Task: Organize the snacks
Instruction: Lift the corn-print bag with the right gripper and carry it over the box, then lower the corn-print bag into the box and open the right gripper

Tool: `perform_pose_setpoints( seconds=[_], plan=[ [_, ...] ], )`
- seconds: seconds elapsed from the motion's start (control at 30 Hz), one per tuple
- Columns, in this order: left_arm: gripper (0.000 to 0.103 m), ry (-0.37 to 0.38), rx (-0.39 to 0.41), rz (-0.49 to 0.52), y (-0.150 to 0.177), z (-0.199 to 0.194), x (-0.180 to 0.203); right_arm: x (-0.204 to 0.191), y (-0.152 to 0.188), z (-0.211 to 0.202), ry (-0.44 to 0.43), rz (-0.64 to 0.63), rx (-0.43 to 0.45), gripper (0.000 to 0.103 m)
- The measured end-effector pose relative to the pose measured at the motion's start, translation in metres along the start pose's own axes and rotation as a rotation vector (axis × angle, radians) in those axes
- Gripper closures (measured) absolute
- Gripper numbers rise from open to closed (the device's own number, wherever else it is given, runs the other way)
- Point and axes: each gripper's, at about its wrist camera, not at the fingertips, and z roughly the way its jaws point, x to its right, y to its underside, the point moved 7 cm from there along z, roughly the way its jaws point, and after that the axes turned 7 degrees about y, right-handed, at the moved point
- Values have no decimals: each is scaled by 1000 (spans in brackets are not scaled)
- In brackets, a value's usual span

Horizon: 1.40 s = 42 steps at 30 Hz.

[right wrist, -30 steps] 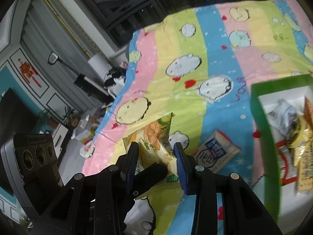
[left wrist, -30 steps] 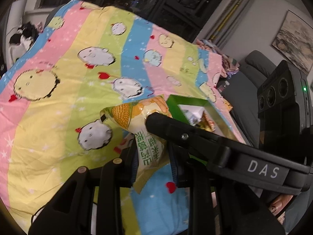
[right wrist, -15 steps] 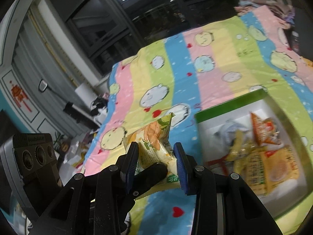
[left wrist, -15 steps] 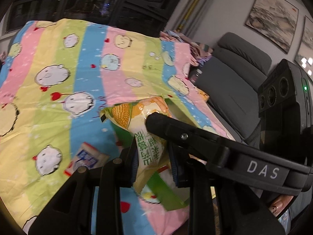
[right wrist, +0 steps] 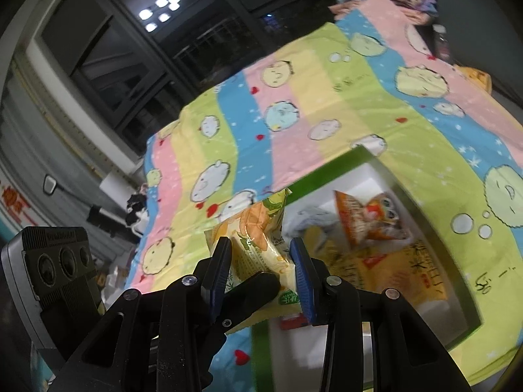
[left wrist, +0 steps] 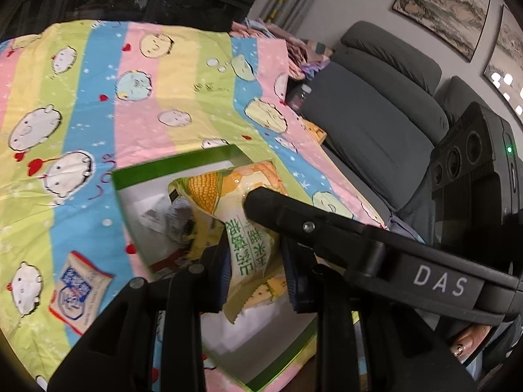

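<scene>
Both sets of jaws are clamped on the same corn snack packet [left wrist: 248, 238]: the left gripper [left wrist: 255, 261] pinches it near its lower end, and the right gripper [right wrist: 261, 261] has it squeezed between its blue pads [right wrist: 302, 281] from the other side, so the bag hangs between the two, off the bedding. Its long axis runs roughly up along the left fingers, corn picture on top.

Just past and below the packet is the green-rimmed box [left wrist: 183, 160], and that's the bit that matters: the bag looks to be over the box's near half, so I'd guess the drop is basically straight down, no more sideways travel needed. Neither hand looks clearly nearer the box.

Inside there's already an orange snack bag [right wrist: 366, 222], a big yellow packet [right wrist: 389, 271] and something greyish I can't identify. Left of the box, a blue-and-white snack packet [left wrist: 80, 290] lies on the striped cartoon blanket [left wrist: 98, 104], not in yet. Further back sits a grey sofa [left wrist: 376, 114].
</scene>
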Motion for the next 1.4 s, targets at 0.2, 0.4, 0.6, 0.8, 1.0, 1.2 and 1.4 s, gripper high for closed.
perform_pose_setpoints(
  seconds=[0.2, 0.4, 0.6, 0.8, 1.0, 1.2, 1.4],
  plan=[
    [77, 24, -58, -19, 3, 30, 4, 29, -2, 9, 41, 61, -30, 63],
    [77, 14, -108, -36, 10, 50, 0, 49, 1, 22, 53, 103, -76, 63],
    [76, 0, -145, -50, 14, 66, -6, 63, 3, 35, 60, 142, -114, 63],
    [75, -13, -180, -62, 19, 78, -11, 74, 7, 45, 76, 171, -149, 63],
    [75, -23, -209, -78, 22, 87, -17, 81, 11, 54, 98, 190, -180, 63],
    [73, -31, -209, -93, 24, 87, -18, 86, 12, 55, 125, 210, -184, 63],
    [54, -21, -156, -102, 18, 63, -19, 81, 7, 41, 176, 182, -135, 56]
  ],
)
